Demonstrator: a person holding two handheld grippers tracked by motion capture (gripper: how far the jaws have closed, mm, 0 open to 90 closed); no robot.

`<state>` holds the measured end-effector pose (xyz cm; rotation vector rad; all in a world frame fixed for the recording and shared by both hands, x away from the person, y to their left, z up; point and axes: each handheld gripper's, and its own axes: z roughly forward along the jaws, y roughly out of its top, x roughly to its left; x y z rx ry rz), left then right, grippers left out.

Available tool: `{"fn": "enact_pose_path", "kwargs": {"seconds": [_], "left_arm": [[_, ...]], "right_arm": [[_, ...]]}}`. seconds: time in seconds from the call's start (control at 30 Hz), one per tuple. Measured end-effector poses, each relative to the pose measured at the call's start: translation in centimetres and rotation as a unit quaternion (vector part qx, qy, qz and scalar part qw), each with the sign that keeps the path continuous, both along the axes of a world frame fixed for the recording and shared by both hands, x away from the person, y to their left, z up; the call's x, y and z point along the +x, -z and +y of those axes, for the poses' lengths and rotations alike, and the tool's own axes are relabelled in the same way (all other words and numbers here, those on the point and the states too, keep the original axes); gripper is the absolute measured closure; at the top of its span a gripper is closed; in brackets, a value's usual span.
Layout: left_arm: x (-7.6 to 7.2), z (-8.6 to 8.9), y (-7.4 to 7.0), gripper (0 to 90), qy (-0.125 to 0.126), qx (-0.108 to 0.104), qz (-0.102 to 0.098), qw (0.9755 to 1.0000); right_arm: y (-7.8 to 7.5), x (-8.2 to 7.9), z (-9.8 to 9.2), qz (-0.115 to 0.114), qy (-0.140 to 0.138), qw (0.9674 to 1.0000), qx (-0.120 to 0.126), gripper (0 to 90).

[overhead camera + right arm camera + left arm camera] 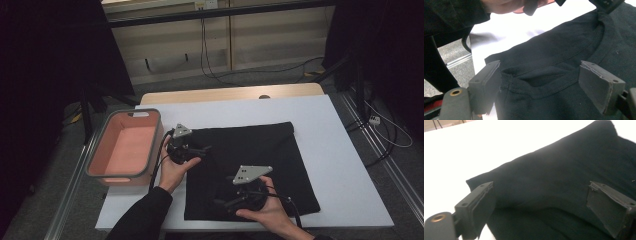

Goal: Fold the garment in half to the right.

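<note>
White desk, centre: black shirt, folded flat; pink bin at left edge. My left gripper wide over shirt's left edge. My right gripper wide, straddling collar near front edge.

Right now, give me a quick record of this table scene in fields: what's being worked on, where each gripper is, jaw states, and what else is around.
work item: black garment, folded flat on the white table
left gripper: at the garment's left edge, jaws open, nothing between the pads
right gripper: at the garment's near edge, jaws open, straddling the neckline, not pinching it
container: pink bin, left of the garment
bin contents: nothing visible inside
</note>
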<state>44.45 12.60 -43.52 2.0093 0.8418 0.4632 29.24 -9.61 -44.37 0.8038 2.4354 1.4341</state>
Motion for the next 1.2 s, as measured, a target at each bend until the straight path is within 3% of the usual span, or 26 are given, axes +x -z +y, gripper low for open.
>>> {"fn": "enact_pose_path", "kwargs": {"seconds": [0.2, 0.3, 0.37, 0.5, 0.63, 0.73, 0.9, 0.93, 1.1, 1.2], "left_arm": [[1.8, 0.6, 0.5, 13.6, -0.030, 0.009, 0.000, 0.9995], [2.9, 1.0, 0.8, 16.0, -0.044, 0.007, 0.013, 0.9989], [3.6, 1.1, 0.9, 18.0, -0.053, 0.014, 0.012, 0.9984], [4.5, 1.0, 1.1, 31.7, -0.060, 0.048, 0.012, 0.9970], [5.3, 1.4, 1.4, 36.7, -0.078, 0.042, 0.015, 0.9959], [6.1, 1.9, 1.7, 40.9, -0.091, 0.029, 0.032, 0.9950], [7.1, 1.8, 2.6, 51.4, -0.092, 0.057, 0.045, 0.9932], [7.3, 1.9, 2.7, 50.9, -0.094, 0.045, 0.046, 0.9935], [7.8, 1.9, 3.1, 48.8, -0.092, 0.027, 0.052, 0.9940], [8.2, 1.9, 2.9, 50.0, -0.083, 0.033, 0.057, 0.9943]], "right_arm": [[0.4, 0.0, 0.2, 0.007, -0.008, 0.9999, -0.006, 20.0], [0.5, -0.1, 0.4, 0.010, -0.014, 0.9998, -0.009, 20.2], [0.5, -0.1, 0.4, 0.010, -0.015, 0.9998, -0.010, 20.3], [0.6, -0.1, 0.4, 0.011, -0.018, 0.9997, -0.014, 20.3], [0.8, -0.2, 0.5, 0.012, -0.020, 0.9995, -0.021, 20.6], [0.8, -0.3, 0.5, 0.011, -0.023, 0.9994, -0.025, 20.6], [0.8, -0.2, 0.6, 0.012, -0.024, 0.9993, -0.025, 20.5], [0.9, -0.2, 0.5, 0.012, -0.024, 0.9993, -0.025, 20.4], [0.8, -0.1, 0.4, 0.012, -0.021, 0.9994, -0.025, 20.4], [0.8, -0.1, 0.5, 0.012, -0.022, 0.9993, -0.025, 20.3]]}}
